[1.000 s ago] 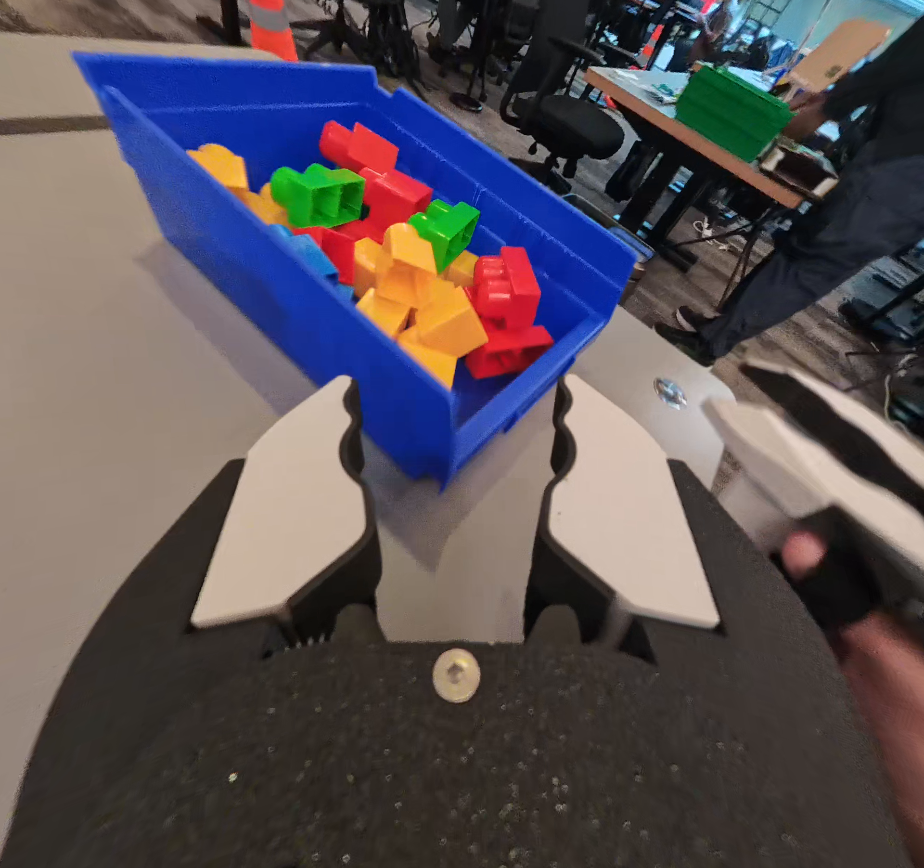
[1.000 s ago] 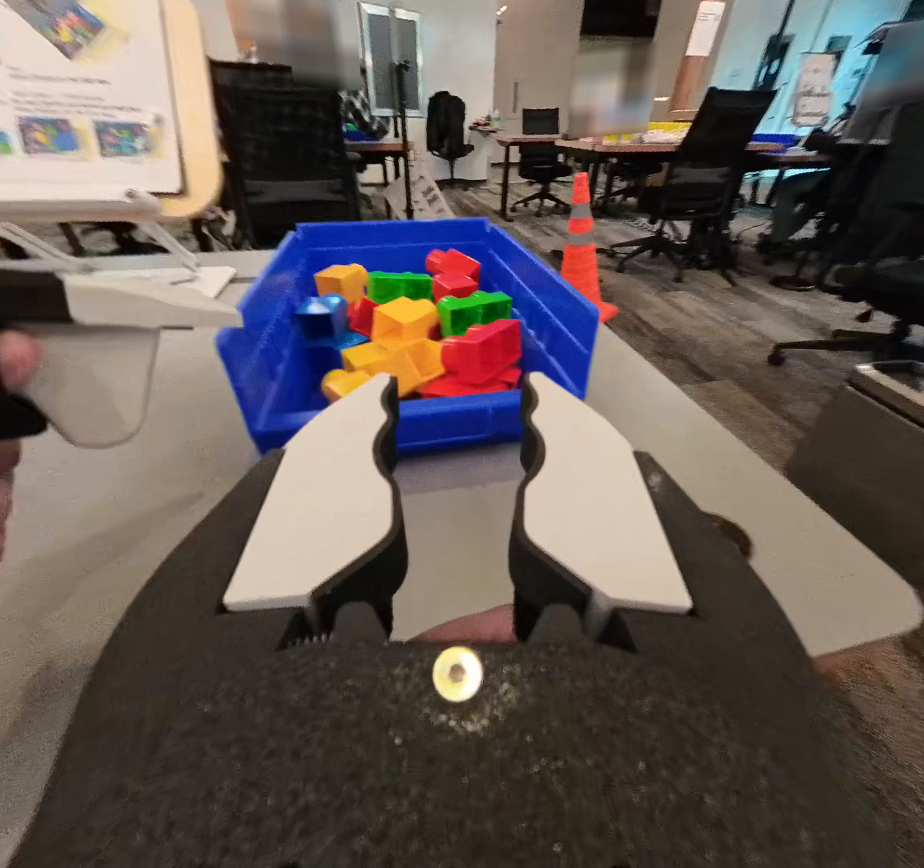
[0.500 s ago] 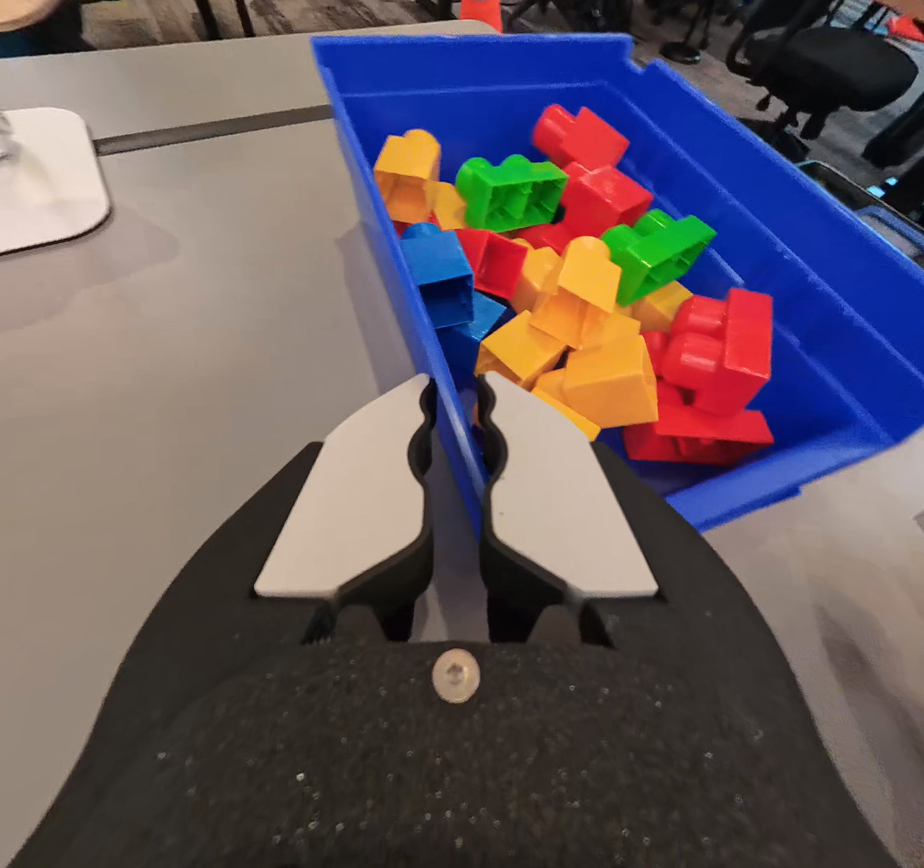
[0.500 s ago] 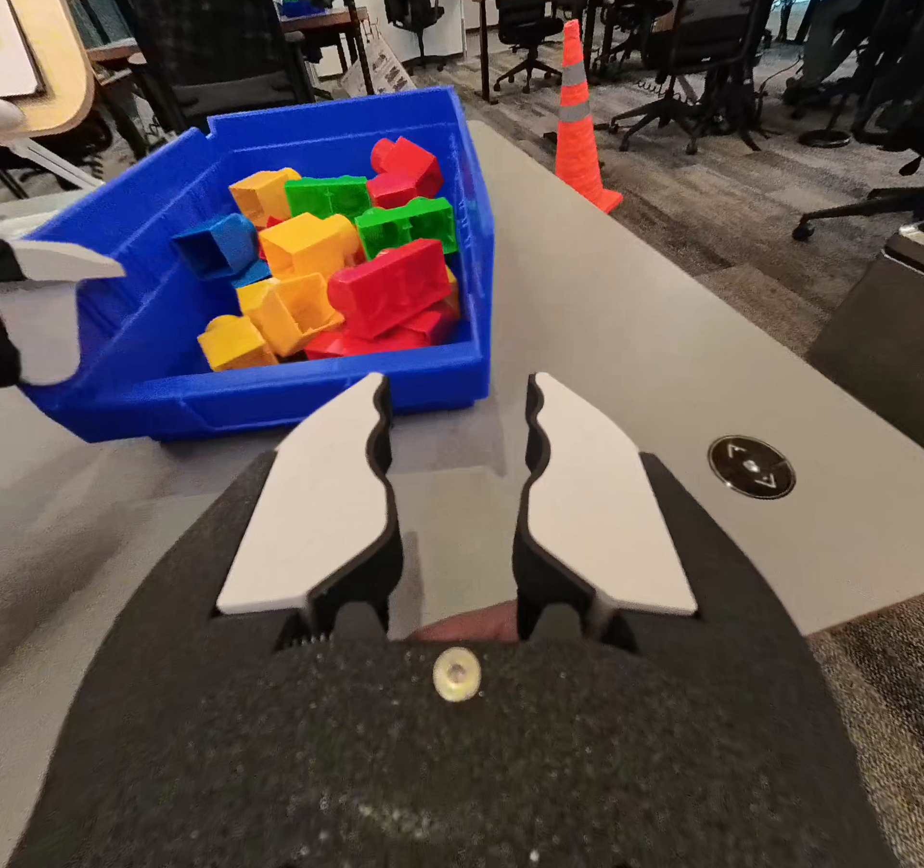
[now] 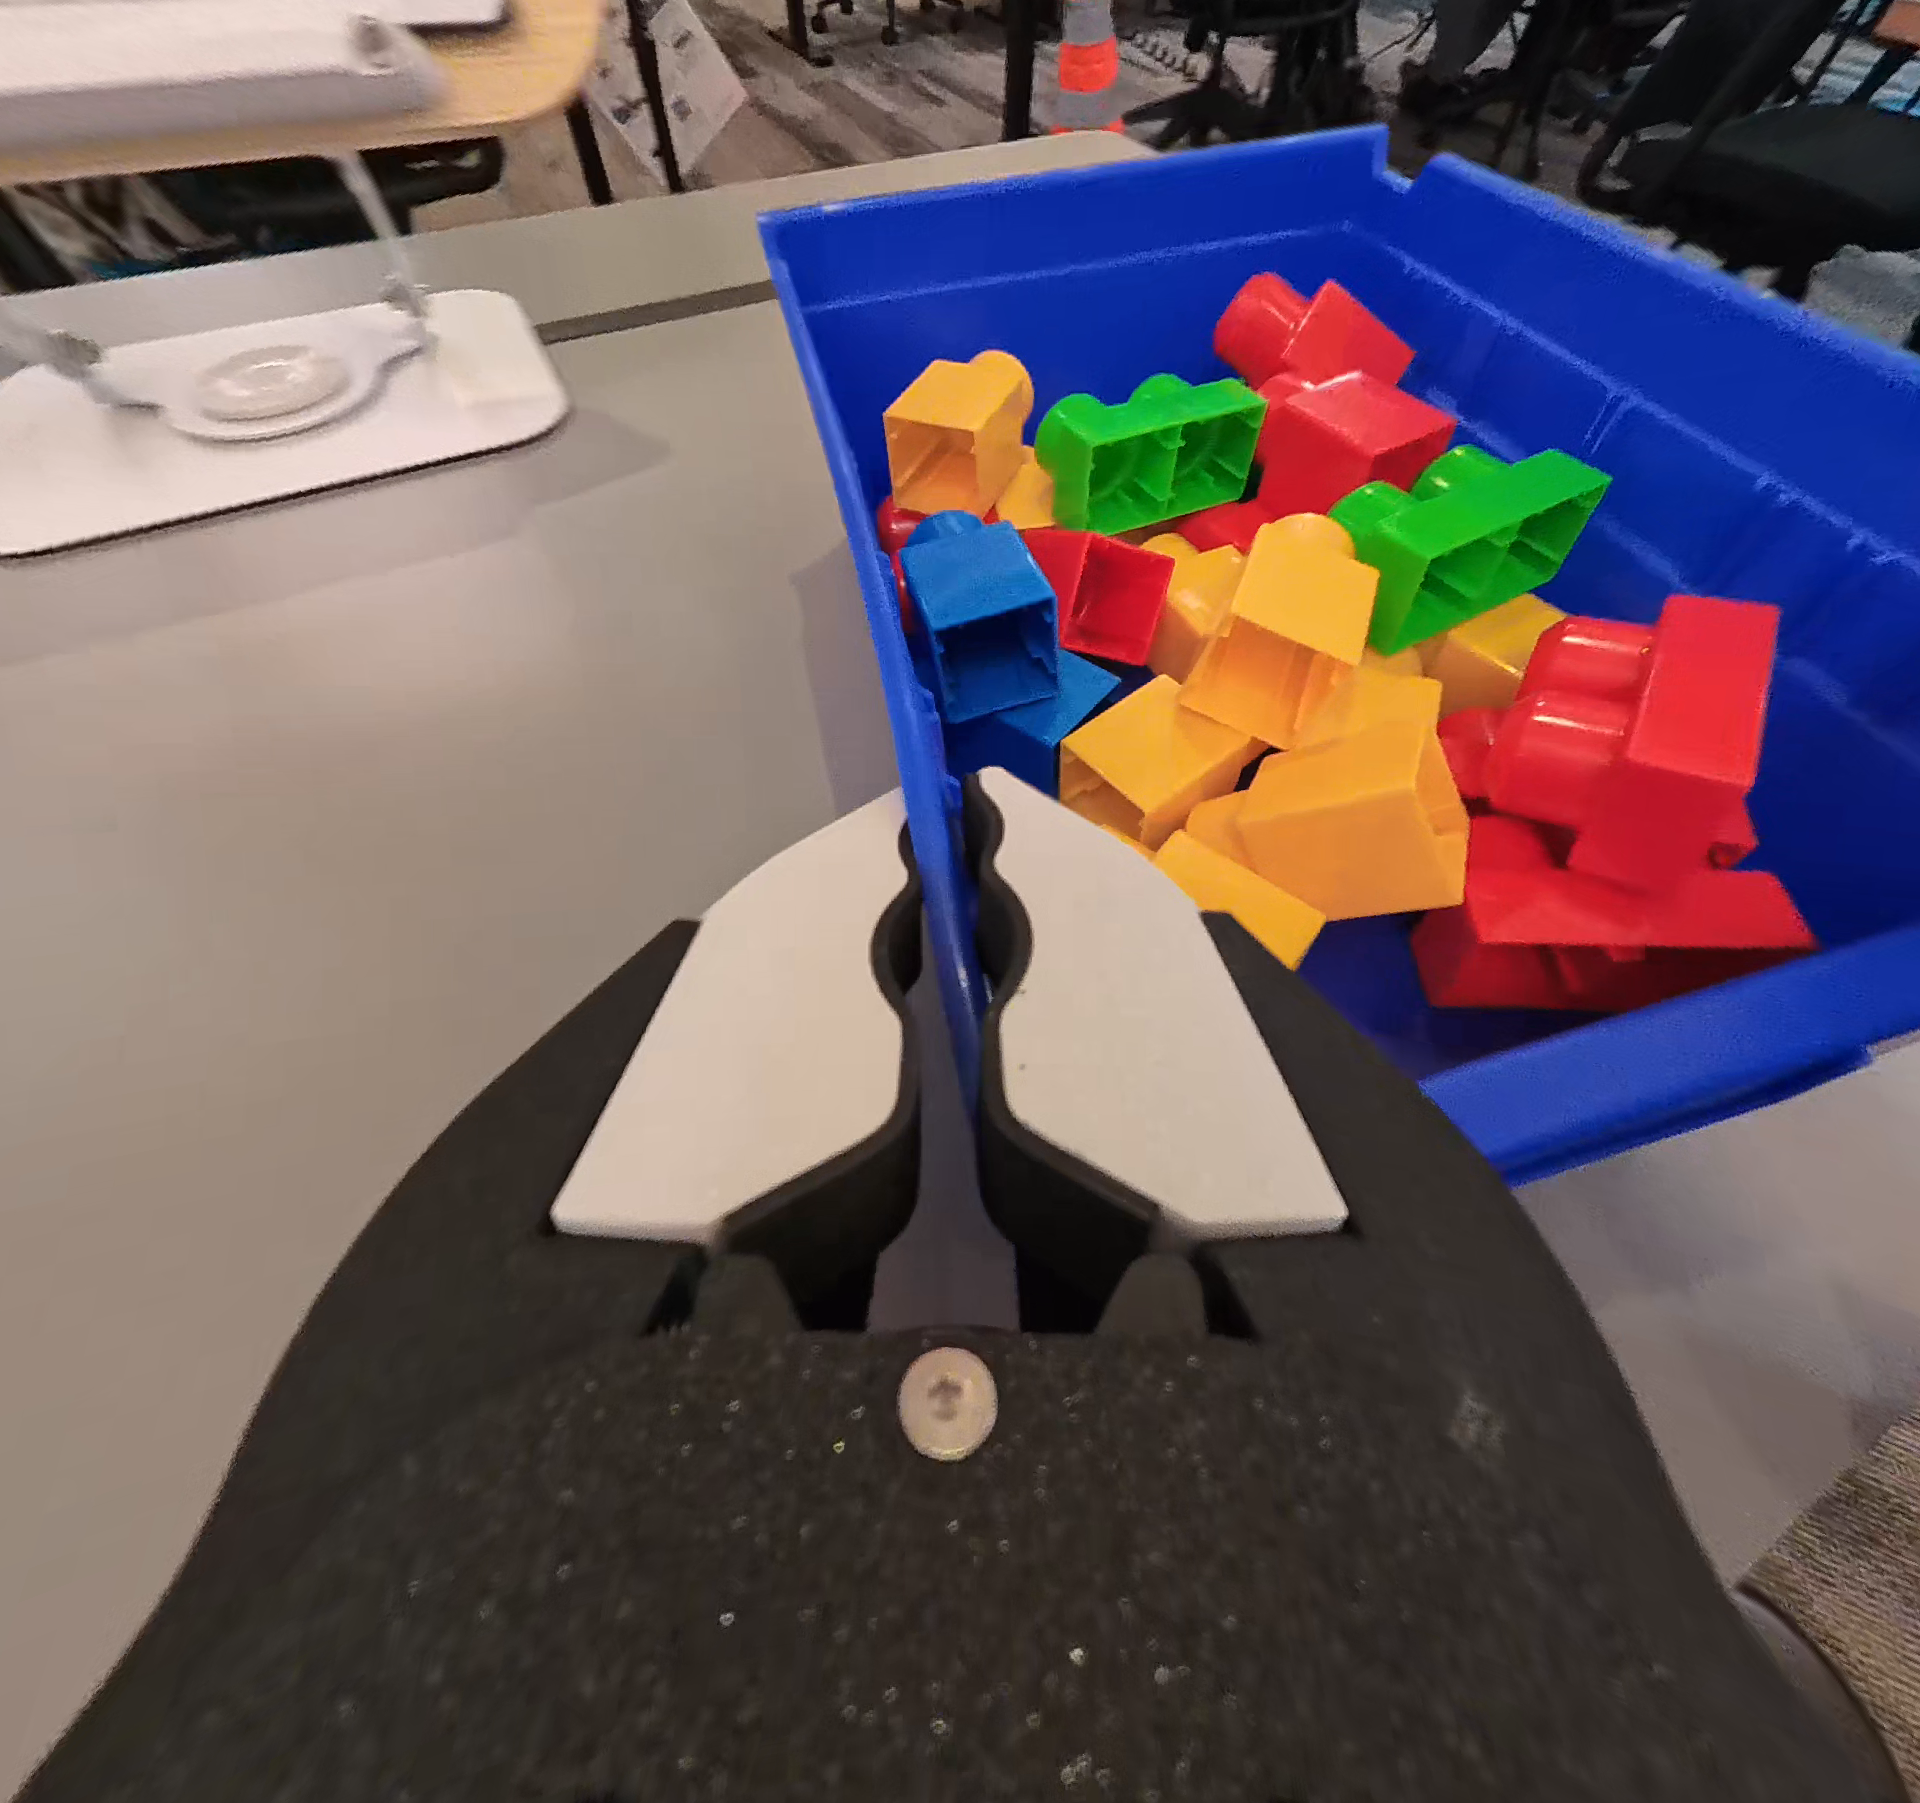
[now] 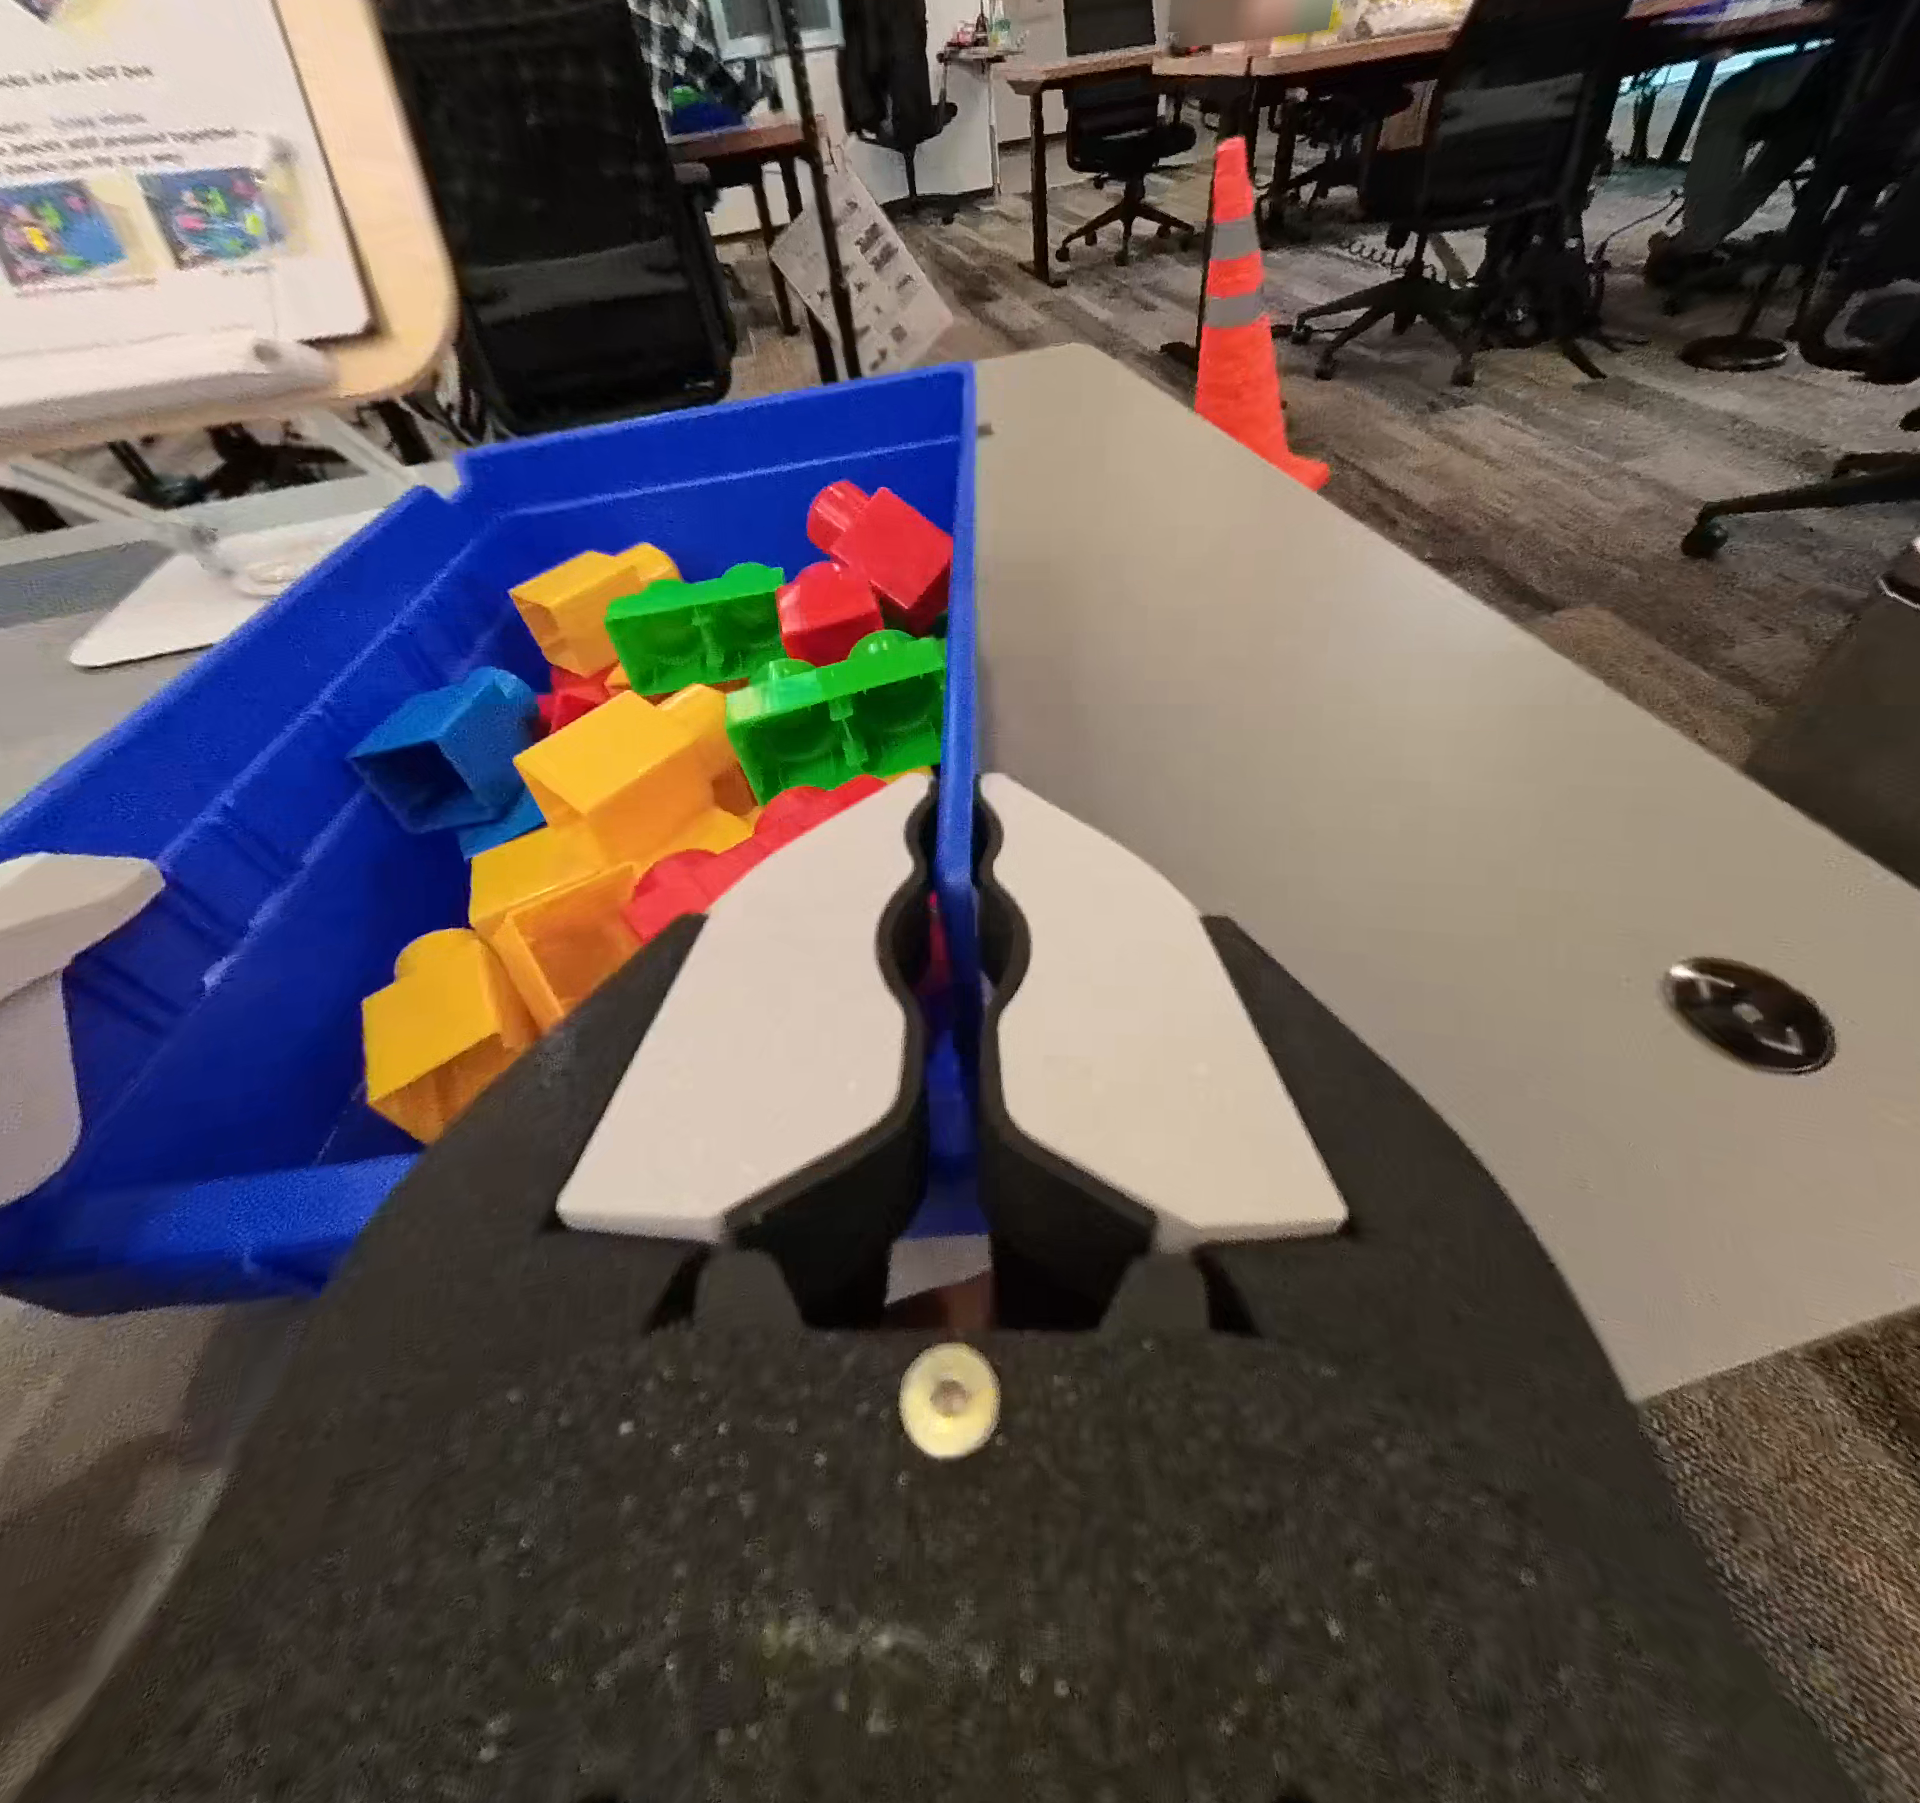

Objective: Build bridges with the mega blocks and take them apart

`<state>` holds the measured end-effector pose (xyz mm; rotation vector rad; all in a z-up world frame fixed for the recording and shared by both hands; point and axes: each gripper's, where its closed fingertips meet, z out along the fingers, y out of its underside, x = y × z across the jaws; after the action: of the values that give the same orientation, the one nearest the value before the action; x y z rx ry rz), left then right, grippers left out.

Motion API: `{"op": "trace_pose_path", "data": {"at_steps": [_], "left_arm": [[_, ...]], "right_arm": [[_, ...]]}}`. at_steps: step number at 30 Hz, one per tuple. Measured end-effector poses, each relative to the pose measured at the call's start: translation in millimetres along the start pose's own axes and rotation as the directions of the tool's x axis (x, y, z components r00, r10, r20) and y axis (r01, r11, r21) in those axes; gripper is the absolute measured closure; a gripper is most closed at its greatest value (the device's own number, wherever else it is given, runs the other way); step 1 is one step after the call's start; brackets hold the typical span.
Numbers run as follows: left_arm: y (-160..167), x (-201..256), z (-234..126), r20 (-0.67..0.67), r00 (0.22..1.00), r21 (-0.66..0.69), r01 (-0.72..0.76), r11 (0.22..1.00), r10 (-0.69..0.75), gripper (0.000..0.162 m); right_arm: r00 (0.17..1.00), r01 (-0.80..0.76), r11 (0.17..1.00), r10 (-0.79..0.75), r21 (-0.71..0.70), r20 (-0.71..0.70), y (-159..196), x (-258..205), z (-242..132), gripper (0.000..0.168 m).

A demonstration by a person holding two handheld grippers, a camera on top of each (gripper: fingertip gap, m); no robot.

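- Left tool (image 5: 943, 808) at lower centre, clamped on left wall of blue bin (image 5: 1621, 1088).
- Mega blocks (image 5: 1340, 818) piled inside bin, right of frame.
- Grey tabletop (image 5: 364, 818) at left.
- White stand base (image 5: 270, 413) upper left.

Grey table (image 5: 364, 818) — blue bin (image 5: 1662, 1088), white stand base (image 5: 260, 423) on it.

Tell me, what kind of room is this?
Probably a big shared office or workshop. Behind the grey table with the blue bin of blocks stand rows of desks and rolling office chairs, with an orange traffic cone on the floor.
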<state>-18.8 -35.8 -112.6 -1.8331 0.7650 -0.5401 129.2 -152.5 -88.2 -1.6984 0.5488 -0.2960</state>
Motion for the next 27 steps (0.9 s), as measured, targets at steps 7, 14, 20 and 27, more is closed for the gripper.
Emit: {"op": "trace_pose_path", "data": {"at_steps": [7,14,20,27], "left_arm": [[9.7,-109.4,-77.0,0.147,0.987,0.064,0.054,0.996,-0.063,0.159],[9.1,-236.7,-131.8,0.358,0.926,0.112,0.085,0.990,-0.120,0.161],[35.8,-267.0,-127.0,0.395,0.911,0.065,0.098,0.993,-0.116,0.161],[26.0,-258.9,-136.7,0.286,0.937,0.096,0.180,0.979,-0.200,0.115]], "right_arm": [[0.984,-0.062,0.996,0.049,0.071,0.169,-1.3,-131.3,-16.5,0.164],[0.936,0.008,1.000,-0.003,-0.013,0.353,29.5,-261.0,-1.8,0.165],[0.921,0.034,0.998,-0.015,-0.043,0.388,46.9,-283.2,11.6,0.164],[0.845,0.109,0.994,-0.077,-0.030,0.530,43.2,-276.8,-3.3,0.135]]}}
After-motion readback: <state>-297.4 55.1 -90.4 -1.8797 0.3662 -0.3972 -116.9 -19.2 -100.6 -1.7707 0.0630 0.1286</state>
